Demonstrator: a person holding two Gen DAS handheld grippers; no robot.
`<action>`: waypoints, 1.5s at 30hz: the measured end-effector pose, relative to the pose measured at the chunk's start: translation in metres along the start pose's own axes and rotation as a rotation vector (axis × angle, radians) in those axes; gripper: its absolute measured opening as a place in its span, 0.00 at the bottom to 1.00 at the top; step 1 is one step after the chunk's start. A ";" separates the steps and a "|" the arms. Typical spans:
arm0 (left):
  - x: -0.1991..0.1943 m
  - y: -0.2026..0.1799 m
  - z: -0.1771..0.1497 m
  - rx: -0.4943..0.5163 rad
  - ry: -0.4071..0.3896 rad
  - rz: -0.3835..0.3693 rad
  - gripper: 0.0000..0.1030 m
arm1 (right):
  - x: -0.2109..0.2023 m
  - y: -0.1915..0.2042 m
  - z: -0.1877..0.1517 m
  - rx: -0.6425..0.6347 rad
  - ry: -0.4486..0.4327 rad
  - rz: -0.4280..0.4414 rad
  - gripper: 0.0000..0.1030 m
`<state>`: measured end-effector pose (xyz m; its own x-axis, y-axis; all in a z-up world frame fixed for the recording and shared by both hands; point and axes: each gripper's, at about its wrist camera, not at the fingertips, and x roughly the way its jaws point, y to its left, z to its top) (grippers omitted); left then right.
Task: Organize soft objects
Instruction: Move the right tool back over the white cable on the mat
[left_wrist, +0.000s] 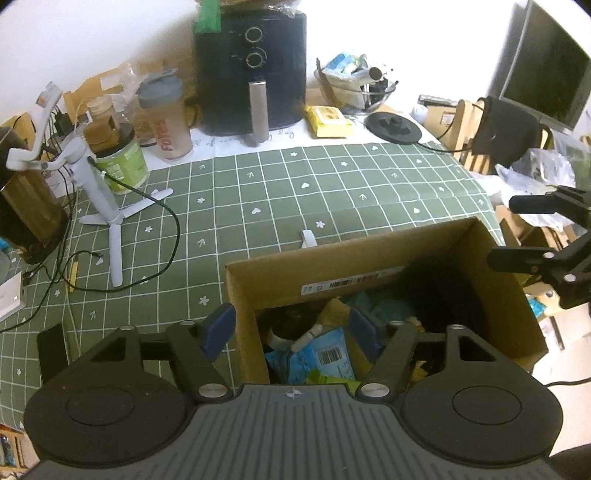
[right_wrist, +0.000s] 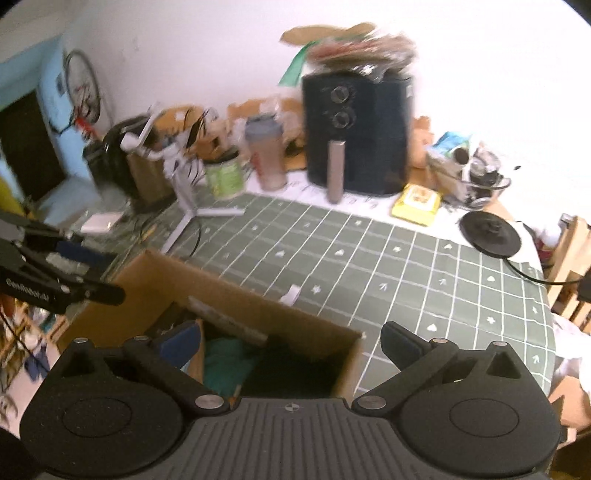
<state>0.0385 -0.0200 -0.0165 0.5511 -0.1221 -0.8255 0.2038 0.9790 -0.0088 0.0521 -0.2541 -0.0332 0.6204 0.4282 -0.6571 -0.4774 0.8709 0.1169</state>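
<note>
- Two grippers hover over one cardboard box (left_wrist: 369, 273) standing on the green checked tabletop (left_wrist: 295, 184); both stand with jaws apart and nothing between them.
- Left gripper (left_wrist: 291, 325) straddles the box's left wall; right gripper (right_wrist: 291, 341) spans its right corner.
- Soft objects lie inside the box: a blue packet (left_wrist: 325, 354) with a barcode, teal fabric (right_wrist: 225, 363), something dark. Exact count cannot be told.
- Step in hand, as I judge it: reaching in to pick one item.
- Next move calls for lowering a gripper onto a single soft piece and closing on it.
</note>
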 end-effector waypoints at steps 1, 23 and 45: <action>0.002 -0.001 0.002 0.004 0.005 0.001 0.66 | 0.000 -0.002 0.000 0.004 0.008 -0.005 1.00; 0.023 0.002 0.036 0.043 -0.021 -0.024 0.71 | 0.030 -0.034 0.019 0.125 0.167 -0.053 1.00; 0.040 0.029 0.046 0.027 -0.052 -0.052 0.79 | 0.089 -0.054 0.060 0.050 0.297 0.038 1.00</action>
<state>0.1036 -0.0039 -0.0233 0.5806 -0.1817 -0.7937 0.2545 0.9664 -0.0351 0.1703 -0.2485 -0.0532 0.3904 0.3776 -0.8397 -0.4607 0.8698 0.1769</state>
